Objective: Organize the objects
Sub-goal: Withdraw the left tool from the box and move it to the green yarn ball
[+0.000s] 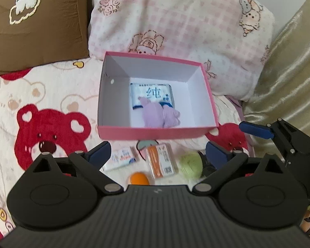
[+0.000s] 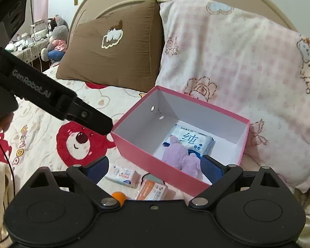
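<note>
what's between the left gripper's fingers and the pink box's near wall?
Left wrist view: small tissue pack, orange packet and green yarn ball on the bedspread before the pink box.

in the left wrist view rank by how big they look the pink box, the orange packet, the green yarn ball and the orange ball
1. pink box
2. orange packet
3. green yarn ball, close to the packet
4. orange ball, partly hidden

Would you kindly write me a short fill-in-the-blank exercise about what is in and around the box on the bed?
1. The purple plush toy lies inside the ____ box.
2. Under the plush toy lies a white and blue pack of ____.
3. On the blanket in front of the box, the small round ball is ____ in colour.
4. Both the left gripper and the right gripper stand ____ and hold nothing.

Missing words: pink; wipes; orange; open
</note>
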`<state>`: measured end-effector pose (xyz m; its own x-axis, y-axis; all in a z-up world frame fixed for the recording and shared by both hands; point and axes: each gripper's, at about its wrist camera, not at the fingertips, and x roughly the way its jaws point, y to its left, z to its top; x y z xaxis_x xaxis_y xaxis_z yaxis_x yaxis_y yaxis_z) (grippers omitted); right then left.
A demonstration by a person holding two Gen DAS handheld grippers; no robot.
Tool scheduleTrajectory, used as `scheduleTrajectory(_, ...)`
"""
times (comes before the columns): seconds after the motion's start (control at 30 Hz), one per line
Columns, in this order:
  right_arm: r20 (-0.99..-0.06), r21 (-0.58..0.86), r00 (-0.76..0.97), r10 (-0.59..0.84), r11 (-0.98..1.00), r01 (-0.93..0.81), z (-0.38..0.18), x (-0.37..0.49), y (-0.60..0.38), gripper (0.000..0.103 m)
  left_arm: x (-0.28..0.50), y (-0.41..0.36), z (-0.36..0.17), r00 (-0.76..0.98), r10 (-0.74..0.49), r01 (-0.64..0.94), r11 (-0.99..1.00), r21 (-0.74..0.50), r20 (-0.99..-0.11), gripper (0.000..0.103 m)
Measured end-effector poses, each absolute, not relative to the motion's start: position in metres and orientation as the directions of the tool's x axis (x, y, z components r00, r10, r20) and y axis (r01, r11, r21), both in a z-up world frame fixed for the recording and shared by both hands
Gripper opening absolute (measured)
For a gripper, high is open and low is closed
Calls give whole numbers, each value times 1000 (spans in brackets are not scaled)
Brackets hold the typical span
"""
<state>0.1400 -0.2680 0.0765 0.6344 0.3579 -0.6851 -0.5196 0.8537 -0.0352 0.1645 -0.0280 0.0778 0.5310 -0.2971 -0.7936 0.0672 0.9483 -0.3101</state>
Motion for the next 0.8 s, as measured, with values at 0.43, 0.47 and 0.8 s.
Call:
scheduleTrajectory(0.43, -680, -49, 634, 369, 840, -541, 92, 81, -282, 97, 111, -45, 81, 482, -372, 167, 928, -334, -794, 100)
scheduleTrajectory(0.47, -681, -52, 635, 365, 840, -540, 92, 78, -283, 97, 109, -46, 80, 478, -377, 170, 926, -337, -794, 100)
scheduleTrajectory(0.8, -693, -59, 633, 345, 847, -528, 79, 47, -307, 97, 98, -65, 57, 476, -421, 222, 907, -358, -772, 100)
